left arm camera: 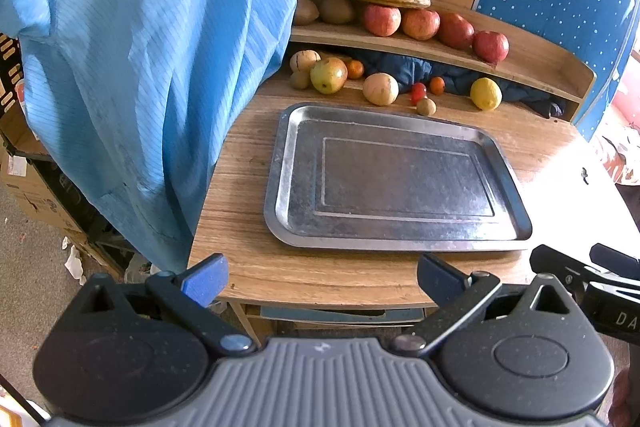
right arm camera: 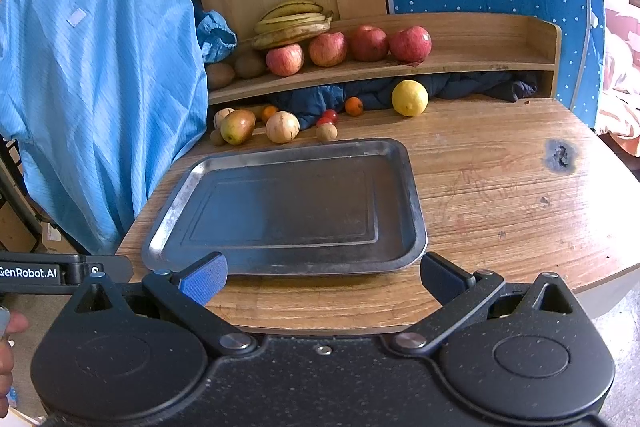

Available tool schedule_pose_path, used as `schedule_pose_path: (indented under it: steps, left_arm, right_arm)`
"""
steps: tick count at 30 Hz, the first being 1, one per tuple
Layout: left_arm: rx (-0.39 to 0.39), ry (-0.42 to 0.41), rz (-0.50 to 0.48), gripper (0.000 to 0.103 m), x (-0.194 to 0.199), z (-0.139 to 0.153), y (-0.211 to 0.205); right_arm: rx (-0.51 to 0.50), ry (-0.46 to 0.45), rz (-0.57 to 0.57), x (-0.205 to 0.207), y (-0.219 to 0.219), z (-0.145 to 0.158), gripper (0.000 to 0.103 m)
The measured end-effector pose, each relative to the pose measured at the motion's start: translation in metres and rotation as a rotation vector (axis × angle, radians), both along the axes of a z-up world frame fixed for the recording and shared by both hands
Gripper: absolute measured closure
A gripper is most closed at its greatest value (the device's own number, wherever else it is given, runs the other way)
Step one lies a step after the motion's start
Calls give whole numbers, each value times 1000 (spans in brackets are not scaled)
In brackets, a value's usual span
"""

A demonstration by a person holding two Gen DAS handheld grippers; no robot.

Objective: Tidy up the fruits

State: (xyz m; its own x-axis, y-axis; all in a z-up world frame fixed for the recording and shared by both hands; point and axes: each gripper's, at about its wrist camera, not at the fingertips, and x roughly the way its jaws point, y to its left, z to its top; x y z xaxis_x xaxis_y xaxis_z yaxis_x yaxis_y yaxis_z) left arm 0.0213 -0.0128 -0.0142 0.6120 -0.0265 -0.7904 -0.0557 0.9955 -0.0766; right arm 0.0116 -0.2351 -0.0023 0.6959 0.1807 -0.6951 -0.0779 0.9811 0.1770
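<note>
Fingers: left gripper (left arm camera: 320, 277) and right gripper (right arm camera: 322, 277) spread wide, empty, at counter's near edge | loose round fruits (right arm camera: 282, 127) along counter's back edge, behind empty steel tray (right arm camera: 412, 187) | risk: nudged fruit rolls off.

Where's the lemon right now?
The lemon sits on the wooden table at the right end of the loose fruit, beyond the metal tray, just under the shelf edge against the dark blue cloth.

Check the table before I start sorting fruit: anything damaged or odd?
Yes: a dark scorched-looking gouge mars the wooden table right of the empty tray. Dark cloth is stuffed under the shelf.
</note>
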Motion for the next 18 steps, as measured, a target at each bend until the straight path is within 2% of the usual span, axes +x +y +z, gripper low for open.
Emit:
schedule_pose_path:
  steps: [18]
  left_arm:
    - [7,60,14,1,21,-12,1]
  right_arm:
    - [11,49,22,19,1,-13,1]
